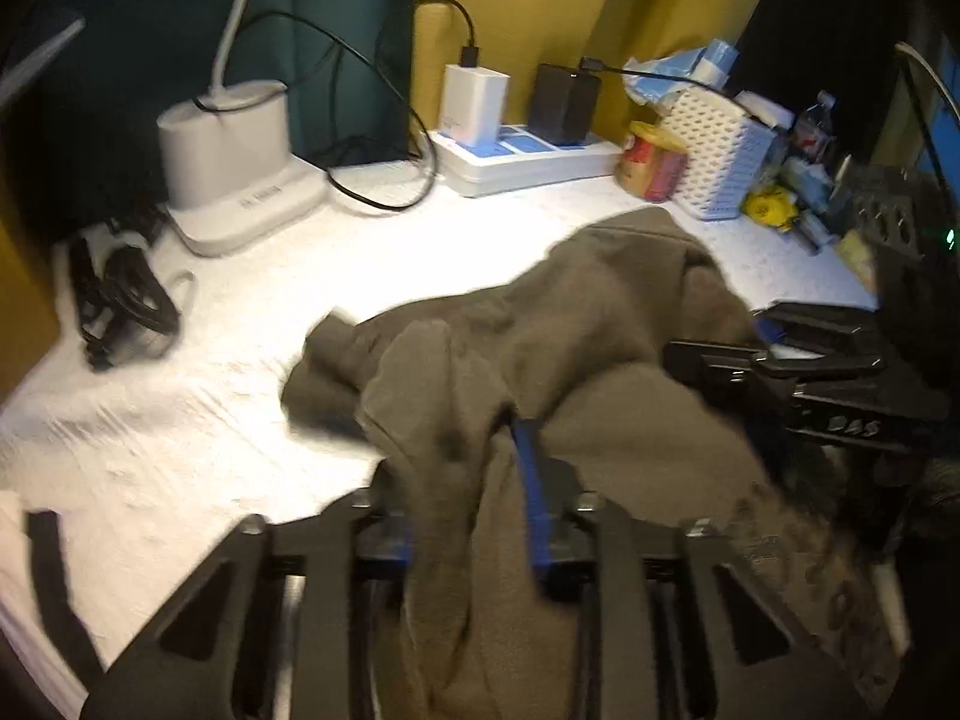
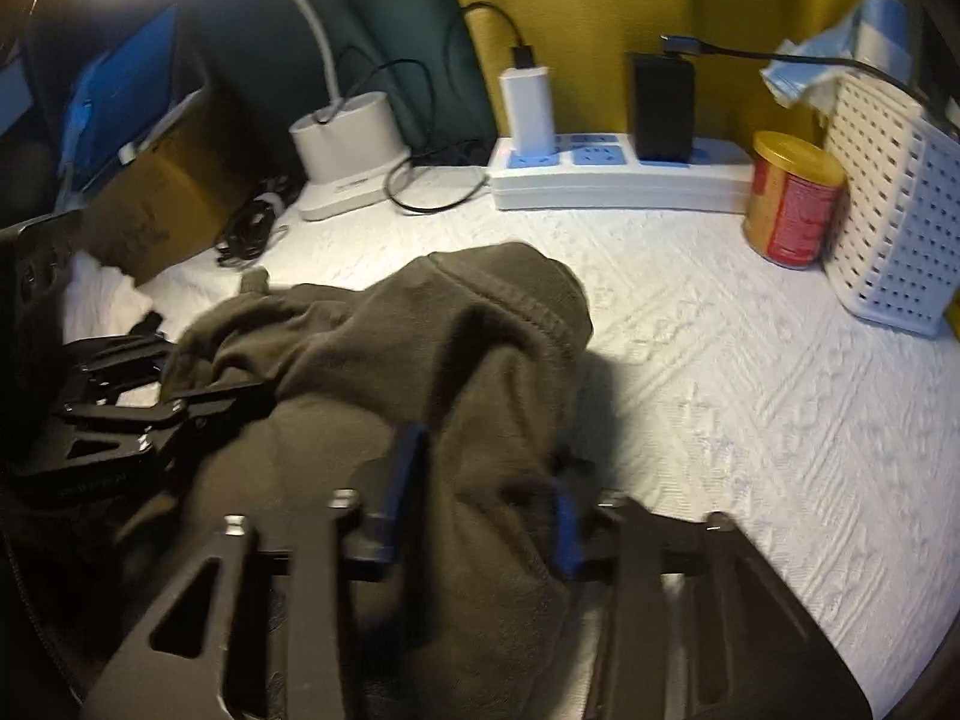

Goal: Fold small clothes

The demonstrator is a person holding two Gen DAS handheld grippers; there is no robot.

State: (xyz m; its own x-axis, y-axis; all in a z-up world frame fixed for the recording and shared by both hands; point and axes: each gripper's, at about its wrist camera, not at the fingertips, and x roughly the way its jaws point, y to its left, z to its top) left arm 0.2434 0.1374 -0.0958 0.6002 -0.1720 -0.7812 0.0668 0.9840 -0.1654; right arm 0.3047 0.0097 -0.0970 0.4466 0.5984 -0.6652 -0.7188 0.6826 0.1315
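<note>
Along the left edge of the counter [image 2: 750,372], a coiled black cable [image 1: 123,306] is lying in front of a white desk lamp base [image 1: 231,150]. At the back edge, a white power strip [image 2: 618,177] is carrying a white charger [image 2: 528,105] and a black charger [image 2: 663,105]. Toward the right edge, a red and gold can [image 2: 792,204] is standing just beside a white perforated basket [image 2: 894,198].

The olive-brown garment [image 2: 420,324] is lying bunched at the middle of the counter, and its near part is being lifted toward the front edge.

The left gripper [image 1: 468,498] is being held narrow, with a gathered fold of the garment between its blue pads. The right gripper [image 2: 480,492] is being held likewise, with a thicker bunch of cloth pinched between its pads.

Several risks are being judged from here. Both grips appear to be taken on crumpled folds rather than on clean edges, so extra layers may be caught and the garment may be spread crooked. The thick bunch in the right gripper could be slipping out under tension. If the cloth is swung toward the back or right edge, the can could be knocked over or a cable snagged.
</note>
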